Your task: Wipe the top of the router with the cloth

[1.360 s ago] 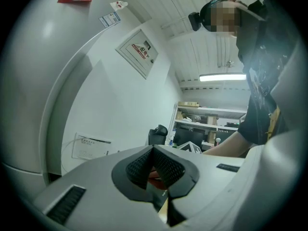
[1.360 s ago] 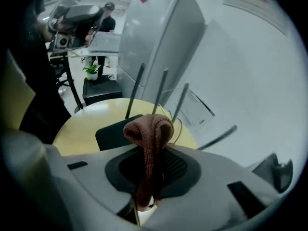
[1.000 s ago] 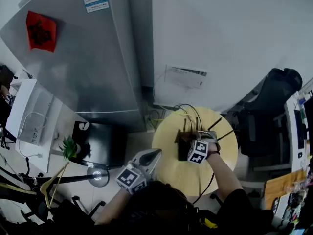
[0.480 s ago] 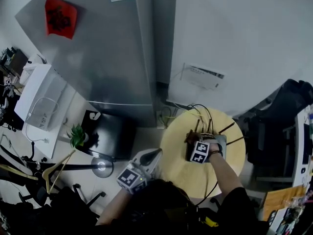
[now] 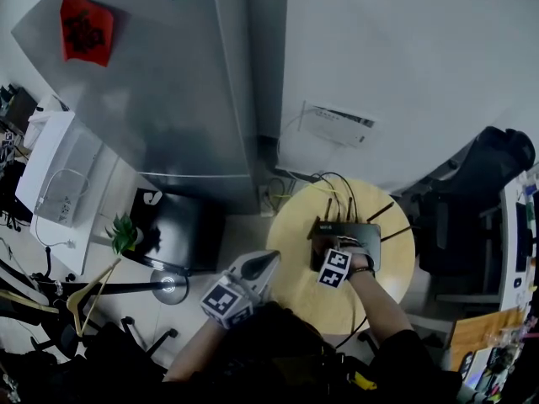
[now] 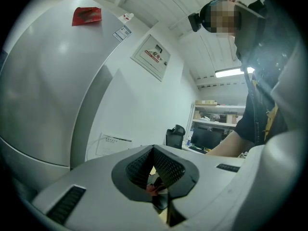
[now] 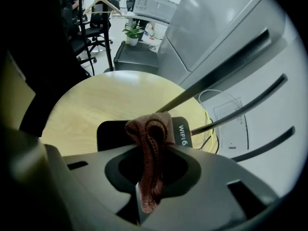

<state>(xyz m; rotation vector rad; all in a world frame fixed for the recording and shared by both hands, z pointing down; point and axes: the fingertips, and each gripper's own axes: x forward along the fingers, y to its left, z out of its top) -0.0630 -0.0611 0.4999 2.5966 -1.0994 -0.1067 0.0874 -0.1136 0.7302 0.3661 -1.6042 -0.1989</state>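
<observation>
A black router (image 5: 352, 231) with several thin antennas sits on the round yellow table (image 5: 290, 268). In the right gripper view its top (image 7: 108, 131) shows a "WIFI 6" label, and antennas (image 7: 216, 76) cross the picture. My right gripper (image 5: 345, 247) is over the router's near edge, shut on a brown cloth (image 7: 150, 150) that hangs folded from the jaws onto the router top. My left gripper (image 5: 266, 262) is held off the table's left edge, away from the router. In its own view, the left gripper (image 6: 154, 152) has its jaws together with nothing in them.
A grey fridge (image 5: 160, 99) and a white wall stand behind the table. Cables (image 5: 333, 194) run off the table's far edge. A black office chair (image 5: 472, 200) is at the right; a black box (image 5: 177, 234), a potted plant (image 5: 122, 244) and a lamp base (image 5: 168, 285) are at the left.
My right gripper with the cloth has slid toward me over the router, so more of the router's far part now shows. The head view has shifted. The left gripper stays put.
</observation>
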